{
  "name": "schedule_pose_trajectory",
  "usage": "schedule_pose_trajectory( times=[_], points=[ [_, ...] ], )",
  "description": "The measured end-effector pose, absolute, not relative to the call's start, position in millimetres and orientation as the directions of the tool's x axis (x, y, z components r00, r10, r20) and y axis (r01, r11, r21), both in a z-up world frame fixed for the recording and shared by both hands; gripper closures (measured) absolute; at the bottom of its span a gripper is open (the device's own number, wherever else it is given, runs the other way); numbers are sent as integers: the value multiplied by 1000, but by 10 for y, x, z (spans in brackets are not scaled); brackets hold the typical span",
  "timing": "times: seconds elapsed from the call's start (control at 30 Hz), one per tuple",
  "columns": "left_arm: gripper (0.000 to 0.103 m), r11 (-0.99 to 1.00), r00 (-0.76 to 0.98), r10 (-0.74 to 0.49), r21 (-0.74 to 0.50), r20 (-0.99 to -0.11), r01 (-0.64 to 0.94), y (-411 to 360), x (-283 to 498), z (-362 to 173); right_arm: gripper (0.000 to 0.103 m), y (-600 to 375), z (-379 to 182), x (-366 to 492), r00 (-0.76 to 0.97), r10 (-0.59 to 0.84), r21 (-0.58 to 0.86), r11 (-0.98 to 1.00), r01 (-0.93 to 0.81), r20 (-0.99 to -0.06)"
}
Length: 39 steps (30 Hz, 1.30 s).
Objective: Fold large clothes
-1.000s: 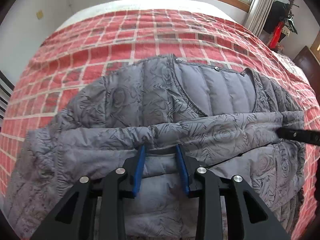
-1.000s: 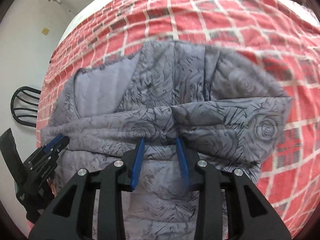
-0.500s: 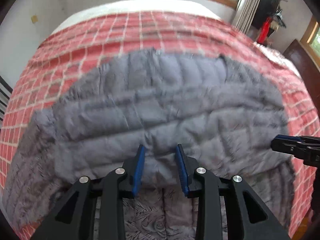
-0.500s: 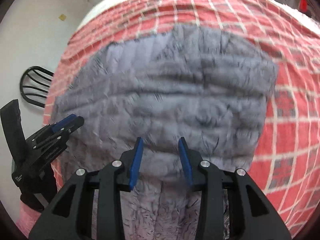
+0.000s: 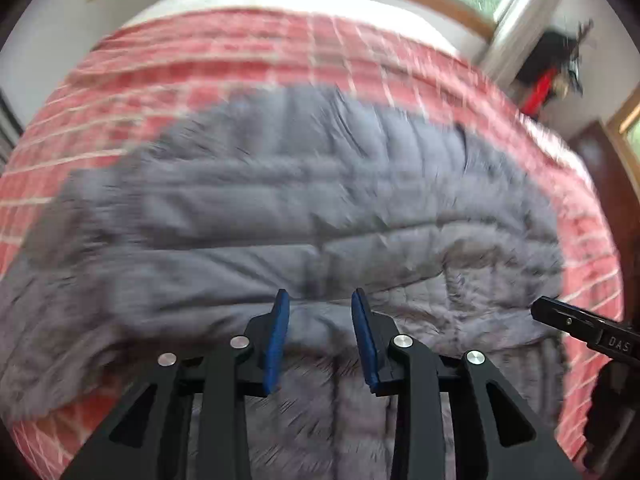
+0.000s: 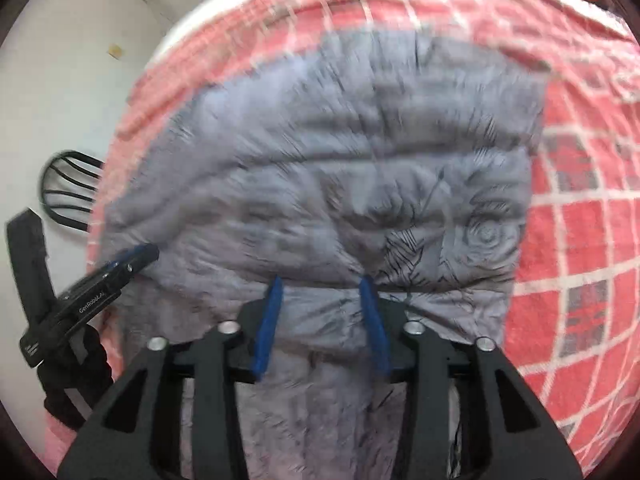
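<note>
A grey quilted jacket (image 5: 304, 200) with a rose print lies on the red checked bedspread (image 5: 224, 60), folded over so its plain quilted side faces up. It also shows in the right wrist view (image 6: 360, 152). My left gripper (image 5: 320, 320) has blue pads; its jaws stand apart over the near folded edge, with fabric lying between them. My right gripper (image 6: 322, 304) stands the same way over the near edge. Each gripper shows at the edge of the other's view, the right one (image 5: 580, 324) and the left one (image 6: 104, 280). Both views are blurred.
The bedspread (image 6: 580, 220) covers a bed that fills both views. A window and curtain (image 5: 500, 8) are at the far right, with a dark wooden piece (image 5: 616, 184) beside the bed. A black chair (image 6: 68, 188) stands by the white wall at left.
The near part of the jacket has been carried over the collar and laid down, hiding the neckline. Both pairs of jaws have spread wider on the folded edge.
</note>
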<state>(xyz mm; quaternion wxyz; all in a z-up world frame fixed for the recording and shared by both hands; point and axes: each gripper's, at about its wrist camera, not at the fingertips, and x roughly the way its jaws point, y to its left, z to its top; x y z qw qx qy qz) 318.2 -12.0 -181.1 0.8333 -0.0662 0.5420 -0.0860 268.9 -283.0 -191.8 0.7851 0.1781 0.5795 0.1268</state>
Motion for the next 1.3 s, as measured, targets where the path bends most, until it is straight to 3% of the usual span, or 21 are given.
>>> schedule_pose_trajectory(
  times=[0.1,0.37,0.53,0.67,1.0,1.17,1.3],
  points=[
    [56,960,470,-239,-281,-850,-19,433,2883,-1527,53,-2853,-1801,2668,307,407,431,902,12,-860],
    [56,821,480,-128,-364,-868,-439,2155,1827,-1758,53,-2704,-1916,2826,278,394,413,911,13,-876],
    [57,603,530,-121,-486,-839,-632,3010,1200,-2082,53,-2678,-1944,2907,267,384,403,915,18,-884],
    [57,449,617,-115,-594,-779,-667,3373,1008,-2275,53,-2631,-2013,2968,250,367,385,923,25,-896],
    [57,277,674,-75,-664,-735,-694,3735,1222,-2507,53,-2579,-2135,2915,216,345,358,933,22,-913],
    [80,268,654,-21,-634,-756,-725,3741,1229,-2555,54,-2623,-2241,2916,207,347,362,931,40,-915],
    [85,284,651,-7,-625,-759,-727,3738,1210,-2566,54,-2589,-2329,2933,211,332,349,936,45,-919]
  ],
)
